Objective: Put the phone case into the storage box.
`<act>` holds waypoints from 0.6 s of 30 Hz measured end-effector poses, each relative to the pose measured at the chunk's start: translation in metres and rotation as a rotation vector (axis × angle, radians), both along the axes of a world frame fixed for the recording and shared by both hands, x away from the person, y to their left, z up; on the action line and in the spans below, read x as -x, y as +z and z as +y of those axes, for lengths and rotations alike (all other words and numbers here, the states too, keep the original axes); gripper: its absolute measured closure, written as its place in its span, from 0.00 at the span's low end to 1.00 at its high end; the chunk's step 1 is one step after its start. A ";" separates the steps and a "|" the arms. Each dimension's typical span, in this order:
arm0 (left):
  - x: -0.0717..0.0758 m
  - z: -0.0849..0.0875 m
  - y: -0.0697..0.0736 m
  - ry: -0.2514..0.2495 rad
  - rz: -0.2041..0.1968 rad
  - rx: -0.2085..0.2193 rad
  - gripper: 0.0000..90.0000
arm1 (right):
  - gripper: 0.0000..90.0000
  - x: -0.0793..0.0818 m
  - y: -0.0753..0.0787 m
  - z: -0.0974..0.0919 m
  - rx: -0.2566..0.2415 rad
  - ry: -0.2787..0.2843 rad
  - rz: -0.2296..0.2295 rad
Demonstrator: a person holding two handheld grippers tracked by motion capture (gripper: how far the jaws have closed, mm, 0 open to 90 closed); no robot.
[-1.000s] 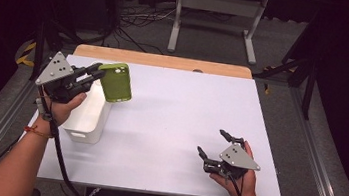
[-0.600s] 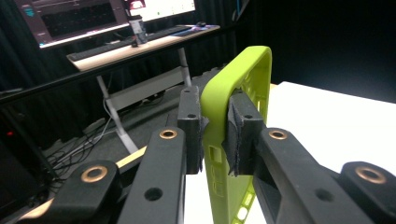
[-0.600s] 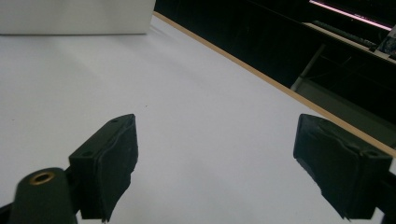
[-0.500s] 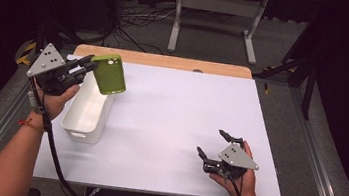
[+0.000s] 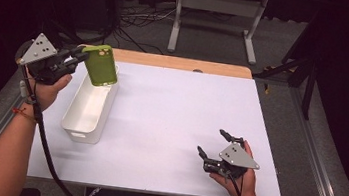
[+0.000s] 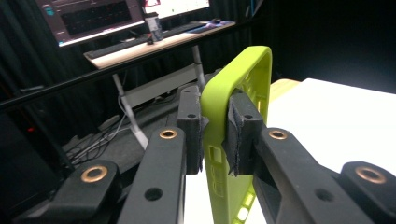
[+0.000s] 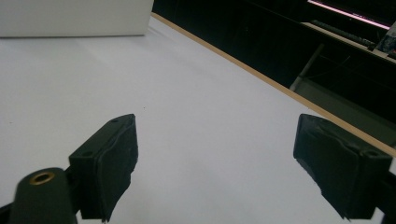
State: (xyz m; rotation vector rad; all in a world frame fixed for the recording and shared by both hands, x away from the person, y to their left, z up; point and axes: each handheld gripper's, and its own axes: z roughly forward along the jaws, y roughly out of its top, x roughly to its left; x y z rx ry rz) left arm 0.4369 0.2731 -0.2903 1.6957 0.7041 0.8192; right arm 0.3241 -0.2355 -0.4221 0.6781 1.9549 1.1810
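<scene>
- The left gripper (image 5: 77, 57) pinches a green phone case (image 5: 100, 65); its jaws are pressed onto the case wall from both sides.
- In the left gripper view the two black pads (image 6: 239, 133) clamp one long edge of the phone case (image 6: 233, 140), one pad on the outer face and one on the inner.
- The case stands on edge between the jaws, its open inner side with cut-outs turned to the right of that view.
- In the high view the case hangs in the air above the far end of a white bin (image 5: 89, 110), tilted, with its camera hole toward the far side.
- The bin sits on the left part of the white table (image 5: 176, 108), long side running away from the person.
- The left hand (image 5: 48, 82) grips the gripper body from below at the table's left edge; the forearm comes up from the lower left, and the grey three-cornered plate faces upward.
- The right gripper (image 5: 216, 146) has its jaws spread wide with nothing between them.
- In the right gripper view the two pads (image 7: 109, 163) stand far apart over bare table surface, low and close to it.
- The right hand (image 5: 242, 169) rests near the table's near right corner, the gripper pointing toward the table's middle, well apart from the bin and the case.
</scene>
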 end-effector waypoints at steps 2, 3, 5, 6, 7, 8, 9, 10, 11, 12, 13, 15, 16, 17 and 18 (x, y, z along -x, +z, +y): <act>-0.004 0.001 -0.001 0.009 0.004 -0.013 0.87 | 0.17 0.000 0.001 0.000 0.002 -0.003 0.001; -0.006 0.001 -0.002 0.013 0.005 -0.012 0.87 | 0.17 0.000 0.001 0.000 0.000 -0.004 -0.001; -0.010 0.003 -0.003 0.019 0.005 -0.019 0.87 | 0.17 0.000 0.000 -0.001 -0.001 -0.007 0.001; -0.013 0.004 -0.004 0.018 0.013 -0.017 0.87 | 0.17 0.000 0.000 -0.001 -0.002 -0.008 0.002; -0.015 0.004 -0.004 0.019 0.014 -0.023 0.87 | 0.17 0.000 0.000 -0.001 -0.001 -0.009 0.002; -0.015 0.004 -0.004 0.019 0.014 -0.023 0.87 | 0.17 0.000 0.000 -0.001 0.001 -0.009 0.003; -0.018 0.005 -0.005 0.030 0.016 -0.038 0.87 | 0.17 0.000 0.000 -0.001 0.001 -0.009 0.003; -0.020 0.005 -0.006 0.037 0.014 -0.041 0.87 | 0.17 -0.001 0.000 -0.001 0.001 -0.008 0.004; -0.021 0.006 -0.007 0.036 0.019 -0.033 0.87 | 0.17 -0.001 0.000 -0.001 0.002 -0.009 0.004; -0.023 0.007 -0.007 0.038 0.023 -0.035 0.87 | 0.17 -0.001 0.000 -0.001 0.004 -0.008 0.005; -0.024 0.008 -0.008 0.043 0.018 -0.034 0.87 | 0.17 -0.001 0.000 -0.001 0.004 -0.008 0.005; -0.029 0.012 -0.011 0.049 0.032 -0.029 0.87 | 0.17 -0.001 -0.002 -0.001 0.008 -0.008 0.010; -0.029 0.012 -0.011 0.049 0.032 -0.029 0.87 | 0.17 -0.001 -0.002 -0.001 0.008 -0.008 0.010; -0.031 0.012 -0.013 0.056 0.035 -0.027 0.87 | 0.17 -0.001 -0.002 -0.001 0.008 -0.007 0.012; -0.032 0.013 -0.013 0.060 0.036 -0.035 0.87 | 0.17 -0.002 -0.002 -0.001 0.008 -0.006 0.012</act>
